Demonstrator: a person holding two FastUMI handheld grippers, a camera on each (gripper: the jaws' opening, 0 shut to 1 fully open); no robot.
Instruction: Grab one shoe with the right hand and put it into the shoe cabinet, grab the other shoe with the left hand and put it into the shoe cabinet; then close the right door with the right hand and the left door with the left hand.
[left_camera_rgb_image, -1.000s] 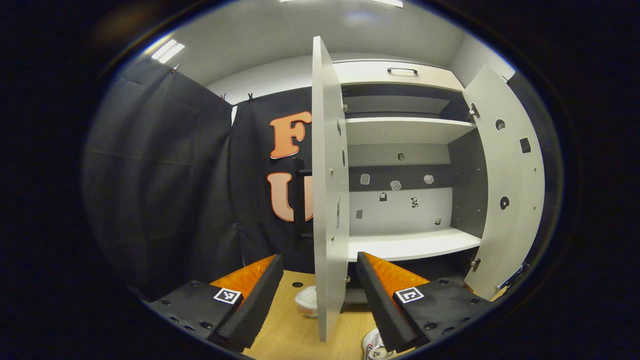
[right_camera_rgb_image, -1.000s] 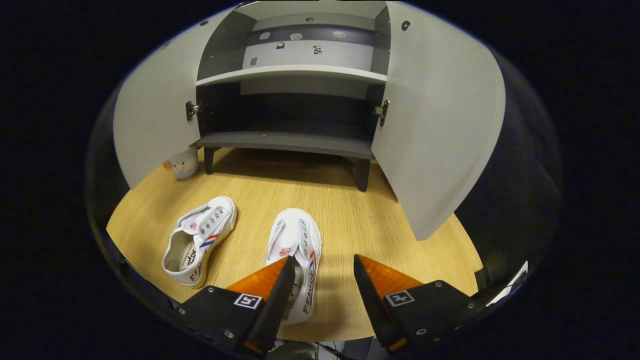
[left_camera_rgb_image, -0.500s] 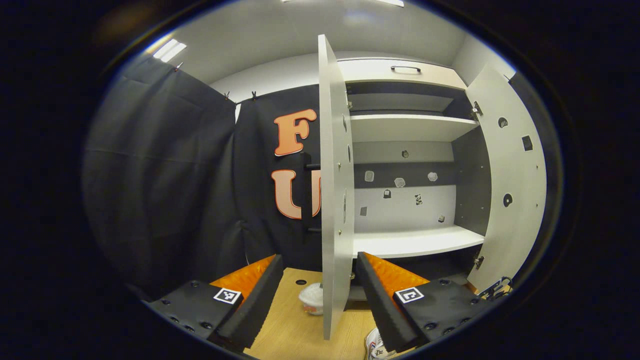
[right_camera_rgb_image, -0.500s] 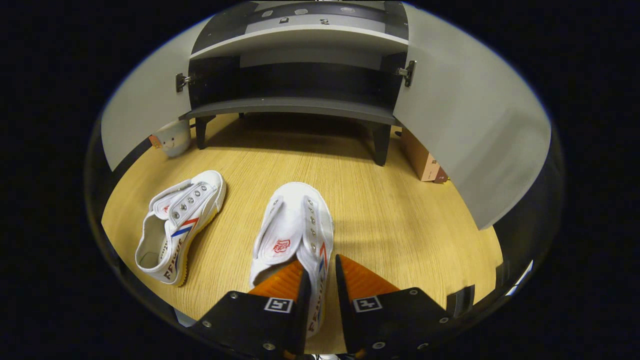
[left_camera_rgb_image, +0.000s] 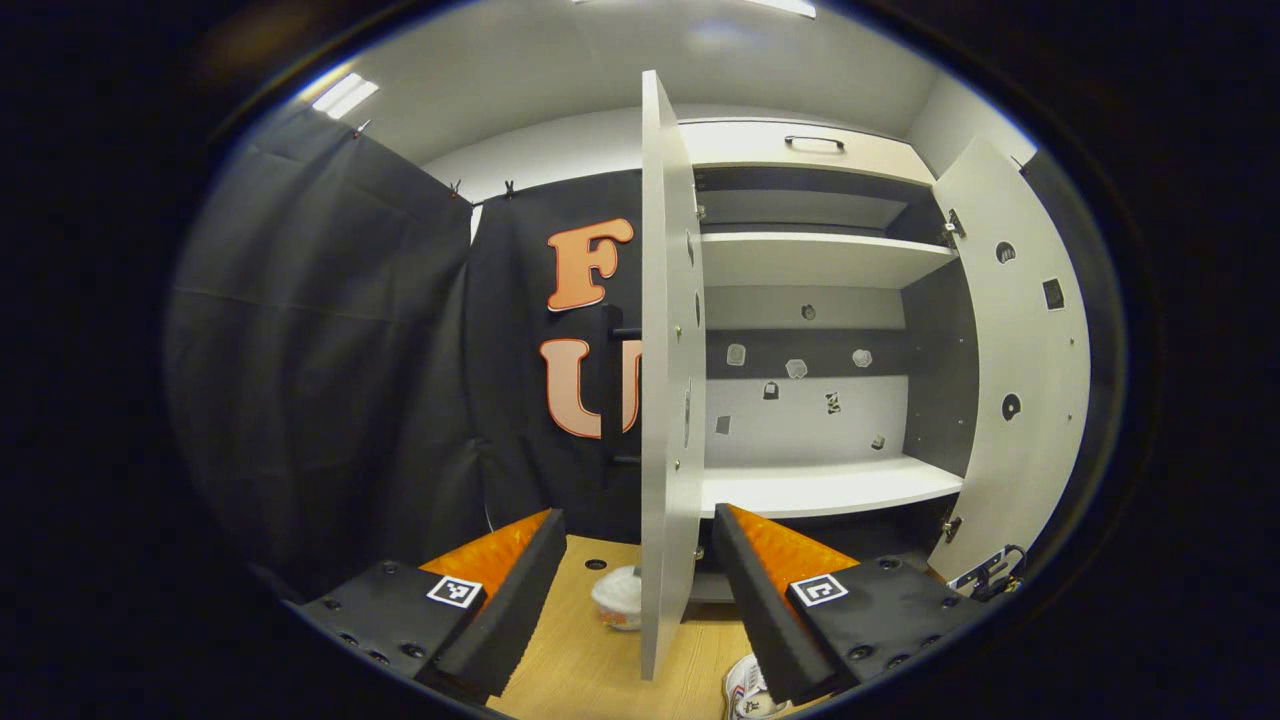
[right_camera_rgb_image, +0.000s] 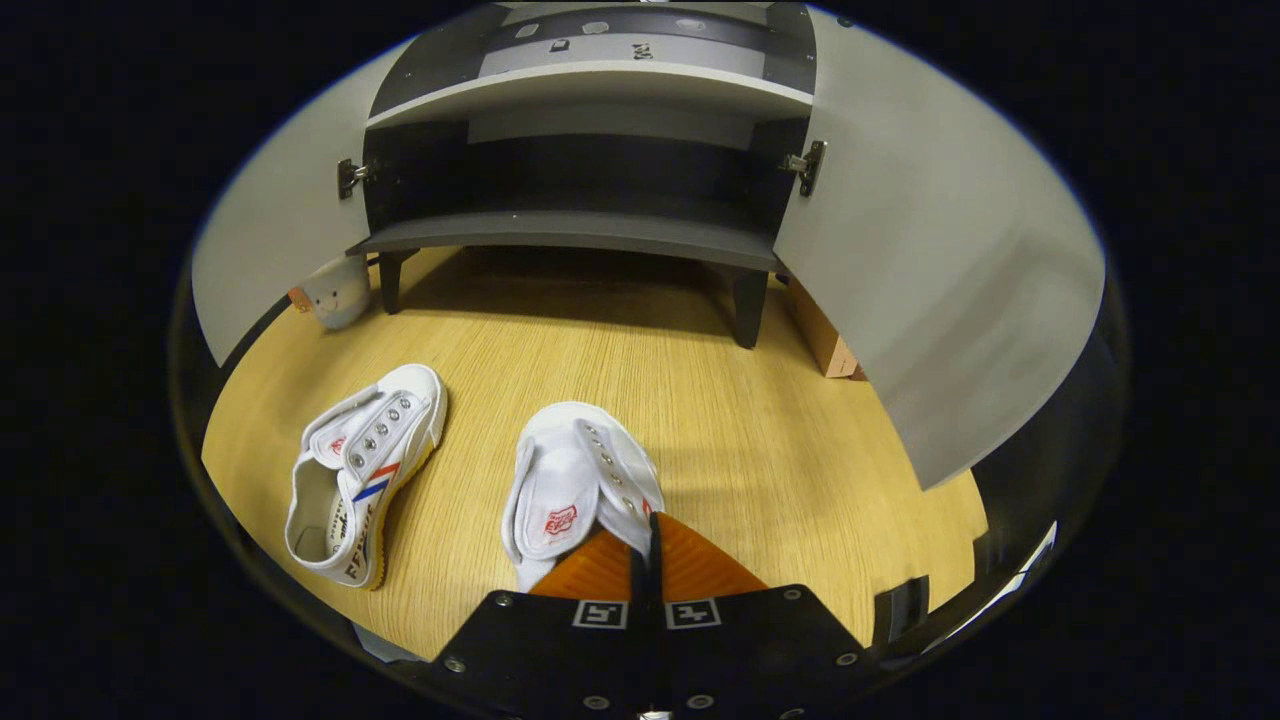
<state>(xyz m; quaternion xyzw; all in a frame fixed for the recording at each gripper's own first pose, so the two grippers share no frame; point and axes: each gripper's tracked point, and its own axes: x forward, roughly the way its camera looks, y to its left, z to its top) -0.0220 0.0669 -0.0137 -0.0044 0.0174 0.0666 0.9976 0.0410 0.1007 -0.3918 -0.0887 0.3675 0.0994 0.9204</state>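
Right gripper (right_camera_rgb_image: 648, 545): bottom centre of the right gripper view, fingers drawn almost together, pinching the side wall of the nearer shoe (right_camera_rgb_image: 575, 485) at its heel end. The shoe lies directly ahead of the fingers on the wooden floor (right_camera_rgb_image: 780, 440), long axis running up-frame, toe toward the shoe cabinet (right_camera_rgb_image: 600, 225). The cabinet's low dark shelf stands open at upper centre, the right door (right_camera_rgb_image: 930, 270) swung out at the right of the frame.

Second shoe (right_camera_rgb_image: 360, 470): lower left, apart from the first, toe angled up and right.

Left gripper (left_camera_rgb_image: 635, 580): bottom of the left gripper view, fingers wide apart, empty, facing the edge of the left door (left_camera_rgb_image: 665, 380). A sliver of shoe shows at the bottom edge there; which one is unclear.

Hidden: heel of the held shoe, behind the fingers.
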